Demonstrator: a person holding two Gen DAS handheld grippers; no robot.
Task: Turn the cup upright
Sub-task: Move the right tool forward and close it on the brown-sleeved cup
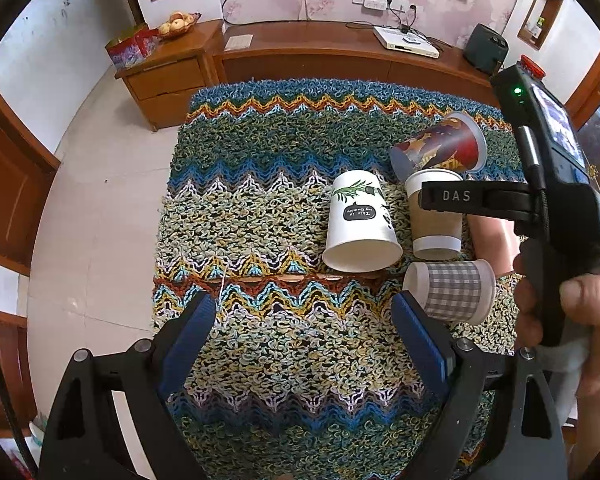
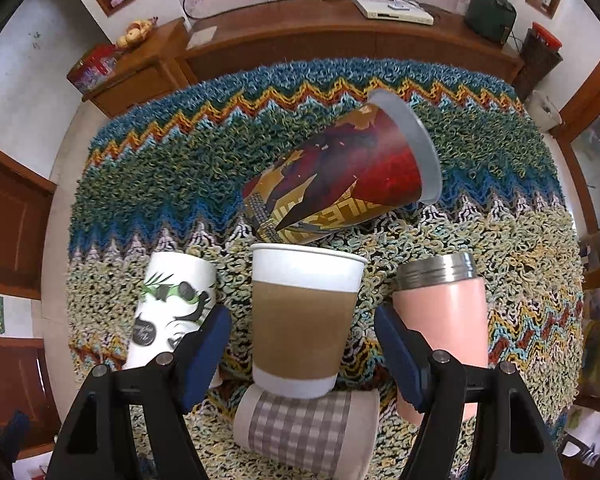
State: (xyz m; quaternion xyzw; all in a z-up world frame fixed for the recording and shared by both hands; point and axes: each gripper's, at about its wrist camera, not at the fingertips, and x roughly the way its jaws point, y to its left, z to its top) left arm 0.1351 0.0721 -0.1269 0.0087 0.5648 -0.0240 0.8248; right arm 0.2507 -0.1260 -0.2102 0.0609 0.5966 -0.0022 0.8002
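A brown-sleeved white paper cup (image 2: 304,316) stands upright on the knitted cloth; it also shows in the left wrist view (image 1: 436,216). My right gripper (image 2: 302,344) is open, its blue pads on either side of this cup with gaps, not touching. A white leaf-print cup (image 1: 360,224) (image 2: 172,308) is upside down. A checked cup (image 1: 452,292) (image 2: 304,428) and a red-gold cup (image 1: 440,148) (image 2: 340,176) lie on their sides. My left gripper (image 1: 304,340) is open and empty over the cloth near the front.
A pink steel-rimmed tumbler (image 2: 440,320) lies right of the brown cup. The zigzag cloth (image 1: 260,200) covers a small table with floor to the left. A wooden TV cabinet (image 1: 320,60) runs along the back wall.
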